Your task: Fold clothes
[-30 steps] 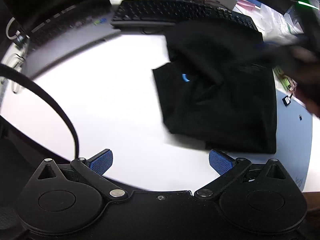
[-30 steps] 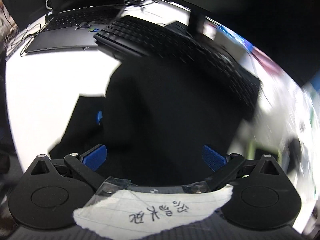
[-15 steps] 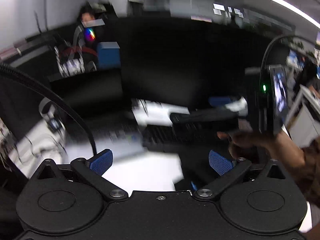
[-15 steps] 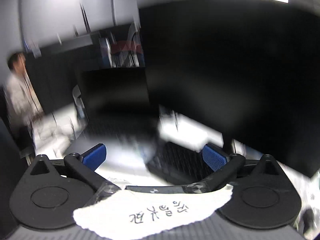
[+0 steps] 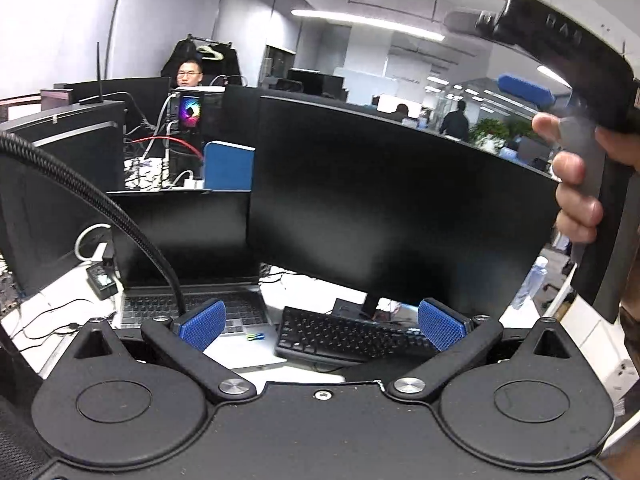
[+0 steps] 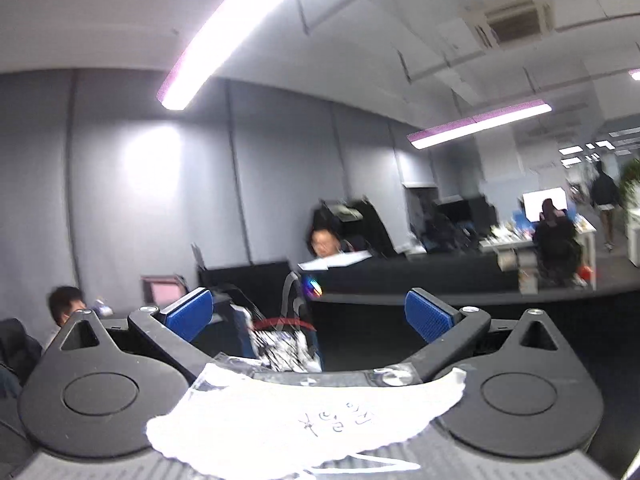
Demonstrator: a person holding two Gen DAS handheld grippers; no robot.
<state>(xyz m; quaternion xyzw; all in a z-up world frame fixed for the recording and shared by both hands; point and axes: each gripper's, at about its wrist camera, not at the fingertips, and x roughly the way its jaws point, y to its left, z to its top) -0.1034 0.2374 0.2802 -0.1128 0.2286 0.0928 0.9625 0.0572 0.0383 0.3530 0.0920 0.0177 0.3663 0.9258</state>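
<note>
No garment shows in either view now. My left gripper [image 5: 322, 326] is open, its blue pads wide apart with nothing between them, and it is tilted up toward the desk's back. My right gripper [image 6: 308, 316] is open too, empty, and points up at the room and ceiling. The left wrist view catches the right gripper's black body [image 5: 576, 64] at the upper right, raised high, with a hand [image 5: 576, 184] around its grey handle.
A large dark monitor [image 5: 396, 208] stands in front, with a black keyboard [image 5: 344, 338] and an open laptop [image 5: 188, 240] below it on the white desk [image 5: 44, 308]. A braided cable [image 5: 100, 208] arcs at left. People sit at desks beyond.
Both grippers have swung up and away from the black garment on the desk; it has dropped out of both views. Both stayed open.
</note>
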